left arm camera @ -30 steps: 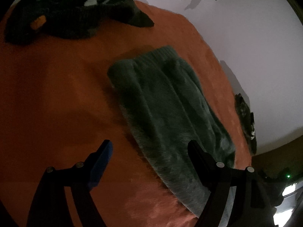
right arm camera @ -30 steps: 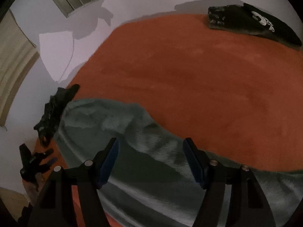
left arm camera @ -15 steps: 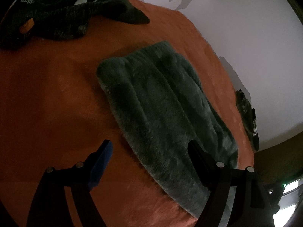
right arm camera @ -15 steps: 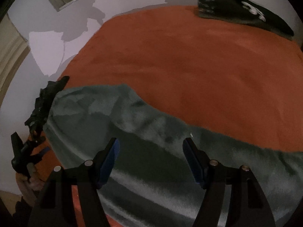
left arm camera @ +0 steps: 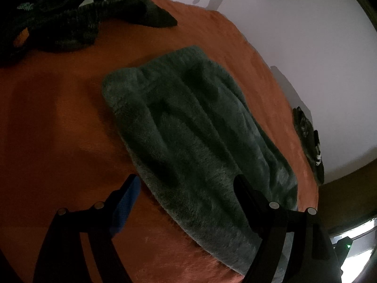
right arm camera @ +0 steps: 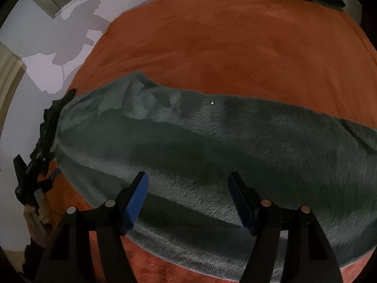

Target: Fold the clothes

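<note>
an orange blanket [left arm camera: 59,118] covers the bed. on it the fluffy grey-green garment [left arm camera: 193,129] lies as a long strip, apparently folded lengthwise; cross folds look left. a dark pile [left arm camera: 70,16] waits unfolded. left gripper [left arm camera: 186,188] and right gripper [right arm camera: 188,184] gape wide, empty. the garment's near end is cut off, dim.

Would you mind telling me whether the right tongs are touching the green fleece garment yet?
Cannot tell. In the right wrist view the open right tongs sit over the green fleece garment, but looking along the fingers shows neither a plain gap nor contact.
</note>
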A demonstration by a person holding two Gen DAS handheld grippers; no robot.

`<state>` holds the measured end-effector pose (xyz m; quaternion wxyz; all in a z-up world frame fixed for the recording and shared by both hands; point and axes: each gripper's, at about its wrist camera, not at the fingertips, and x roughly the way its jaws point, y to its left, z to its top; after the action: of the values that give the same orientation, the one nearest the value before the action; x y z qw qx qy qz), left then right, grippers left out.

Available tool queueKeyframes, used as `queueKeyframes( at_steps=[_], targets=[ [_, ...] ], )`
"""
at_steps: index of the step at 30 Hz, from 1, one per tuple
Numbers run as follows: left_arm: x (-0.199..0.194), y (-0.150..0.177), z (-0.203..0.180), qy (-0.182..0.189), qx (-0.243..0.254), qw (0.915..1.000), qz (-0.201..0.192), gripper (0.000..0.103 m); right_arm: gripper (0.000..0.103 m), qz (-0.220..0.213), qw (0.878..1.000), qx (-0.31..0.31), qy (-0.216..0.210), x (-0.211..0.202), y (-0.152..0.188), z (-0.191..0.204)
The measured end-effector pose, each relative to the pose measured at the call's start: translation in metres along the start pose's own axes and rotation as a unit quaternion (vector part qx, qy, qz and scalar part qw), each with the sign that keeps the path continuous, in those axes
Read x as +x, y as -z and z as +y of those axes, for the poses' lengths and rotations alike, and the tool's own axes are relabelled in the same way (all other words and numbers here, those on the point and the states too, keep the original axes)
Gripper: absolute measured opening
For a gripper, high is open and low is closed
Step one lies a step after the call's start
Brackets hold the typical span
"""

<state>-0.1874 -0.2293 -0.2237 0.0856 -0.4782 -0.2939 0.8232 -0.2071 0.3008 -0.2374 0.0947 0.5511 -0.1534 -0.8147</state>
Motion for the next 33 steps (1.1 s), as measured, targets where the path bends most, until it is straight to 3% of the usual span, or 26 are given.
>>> queueKeyframes(
  at_steps=[12,21,25,28,33],
  targets=[
    [0.008,0.001,0.006,0.005,-0.023,0.9997,0.005,0.081,0.069,0.013,1.000,-0.006,0.009,0.000,0.007,-0.005],
    [0.023,0.000,-0.004,0.009,-0.014,0.9995,0.027,0.081,0.069,0.016,1.000,-0.012,0.016,-0.003,0.003,-0.015],
    [0.023,-0.002,-0.006,0.013,-0.011,0.9994,0.028,0.082,0.069,0.027,0.992,-0.121,-0.001,-0.018,-0.030,0.012],
    [0.022,-0.004,-0.004,0.011,-0.009,0.9995,0.028,0.082,0.069,0.034,0.977,-0.209,-0.005,-0.021,-0.066,0.048],
    [0.018,-0.014,0.000,0.013,-0.002,0.9996,0.027,0.082,0.069,0.043,0.953,-0.296,-0.047,0.008,-0.115,0.123]
  ],
)
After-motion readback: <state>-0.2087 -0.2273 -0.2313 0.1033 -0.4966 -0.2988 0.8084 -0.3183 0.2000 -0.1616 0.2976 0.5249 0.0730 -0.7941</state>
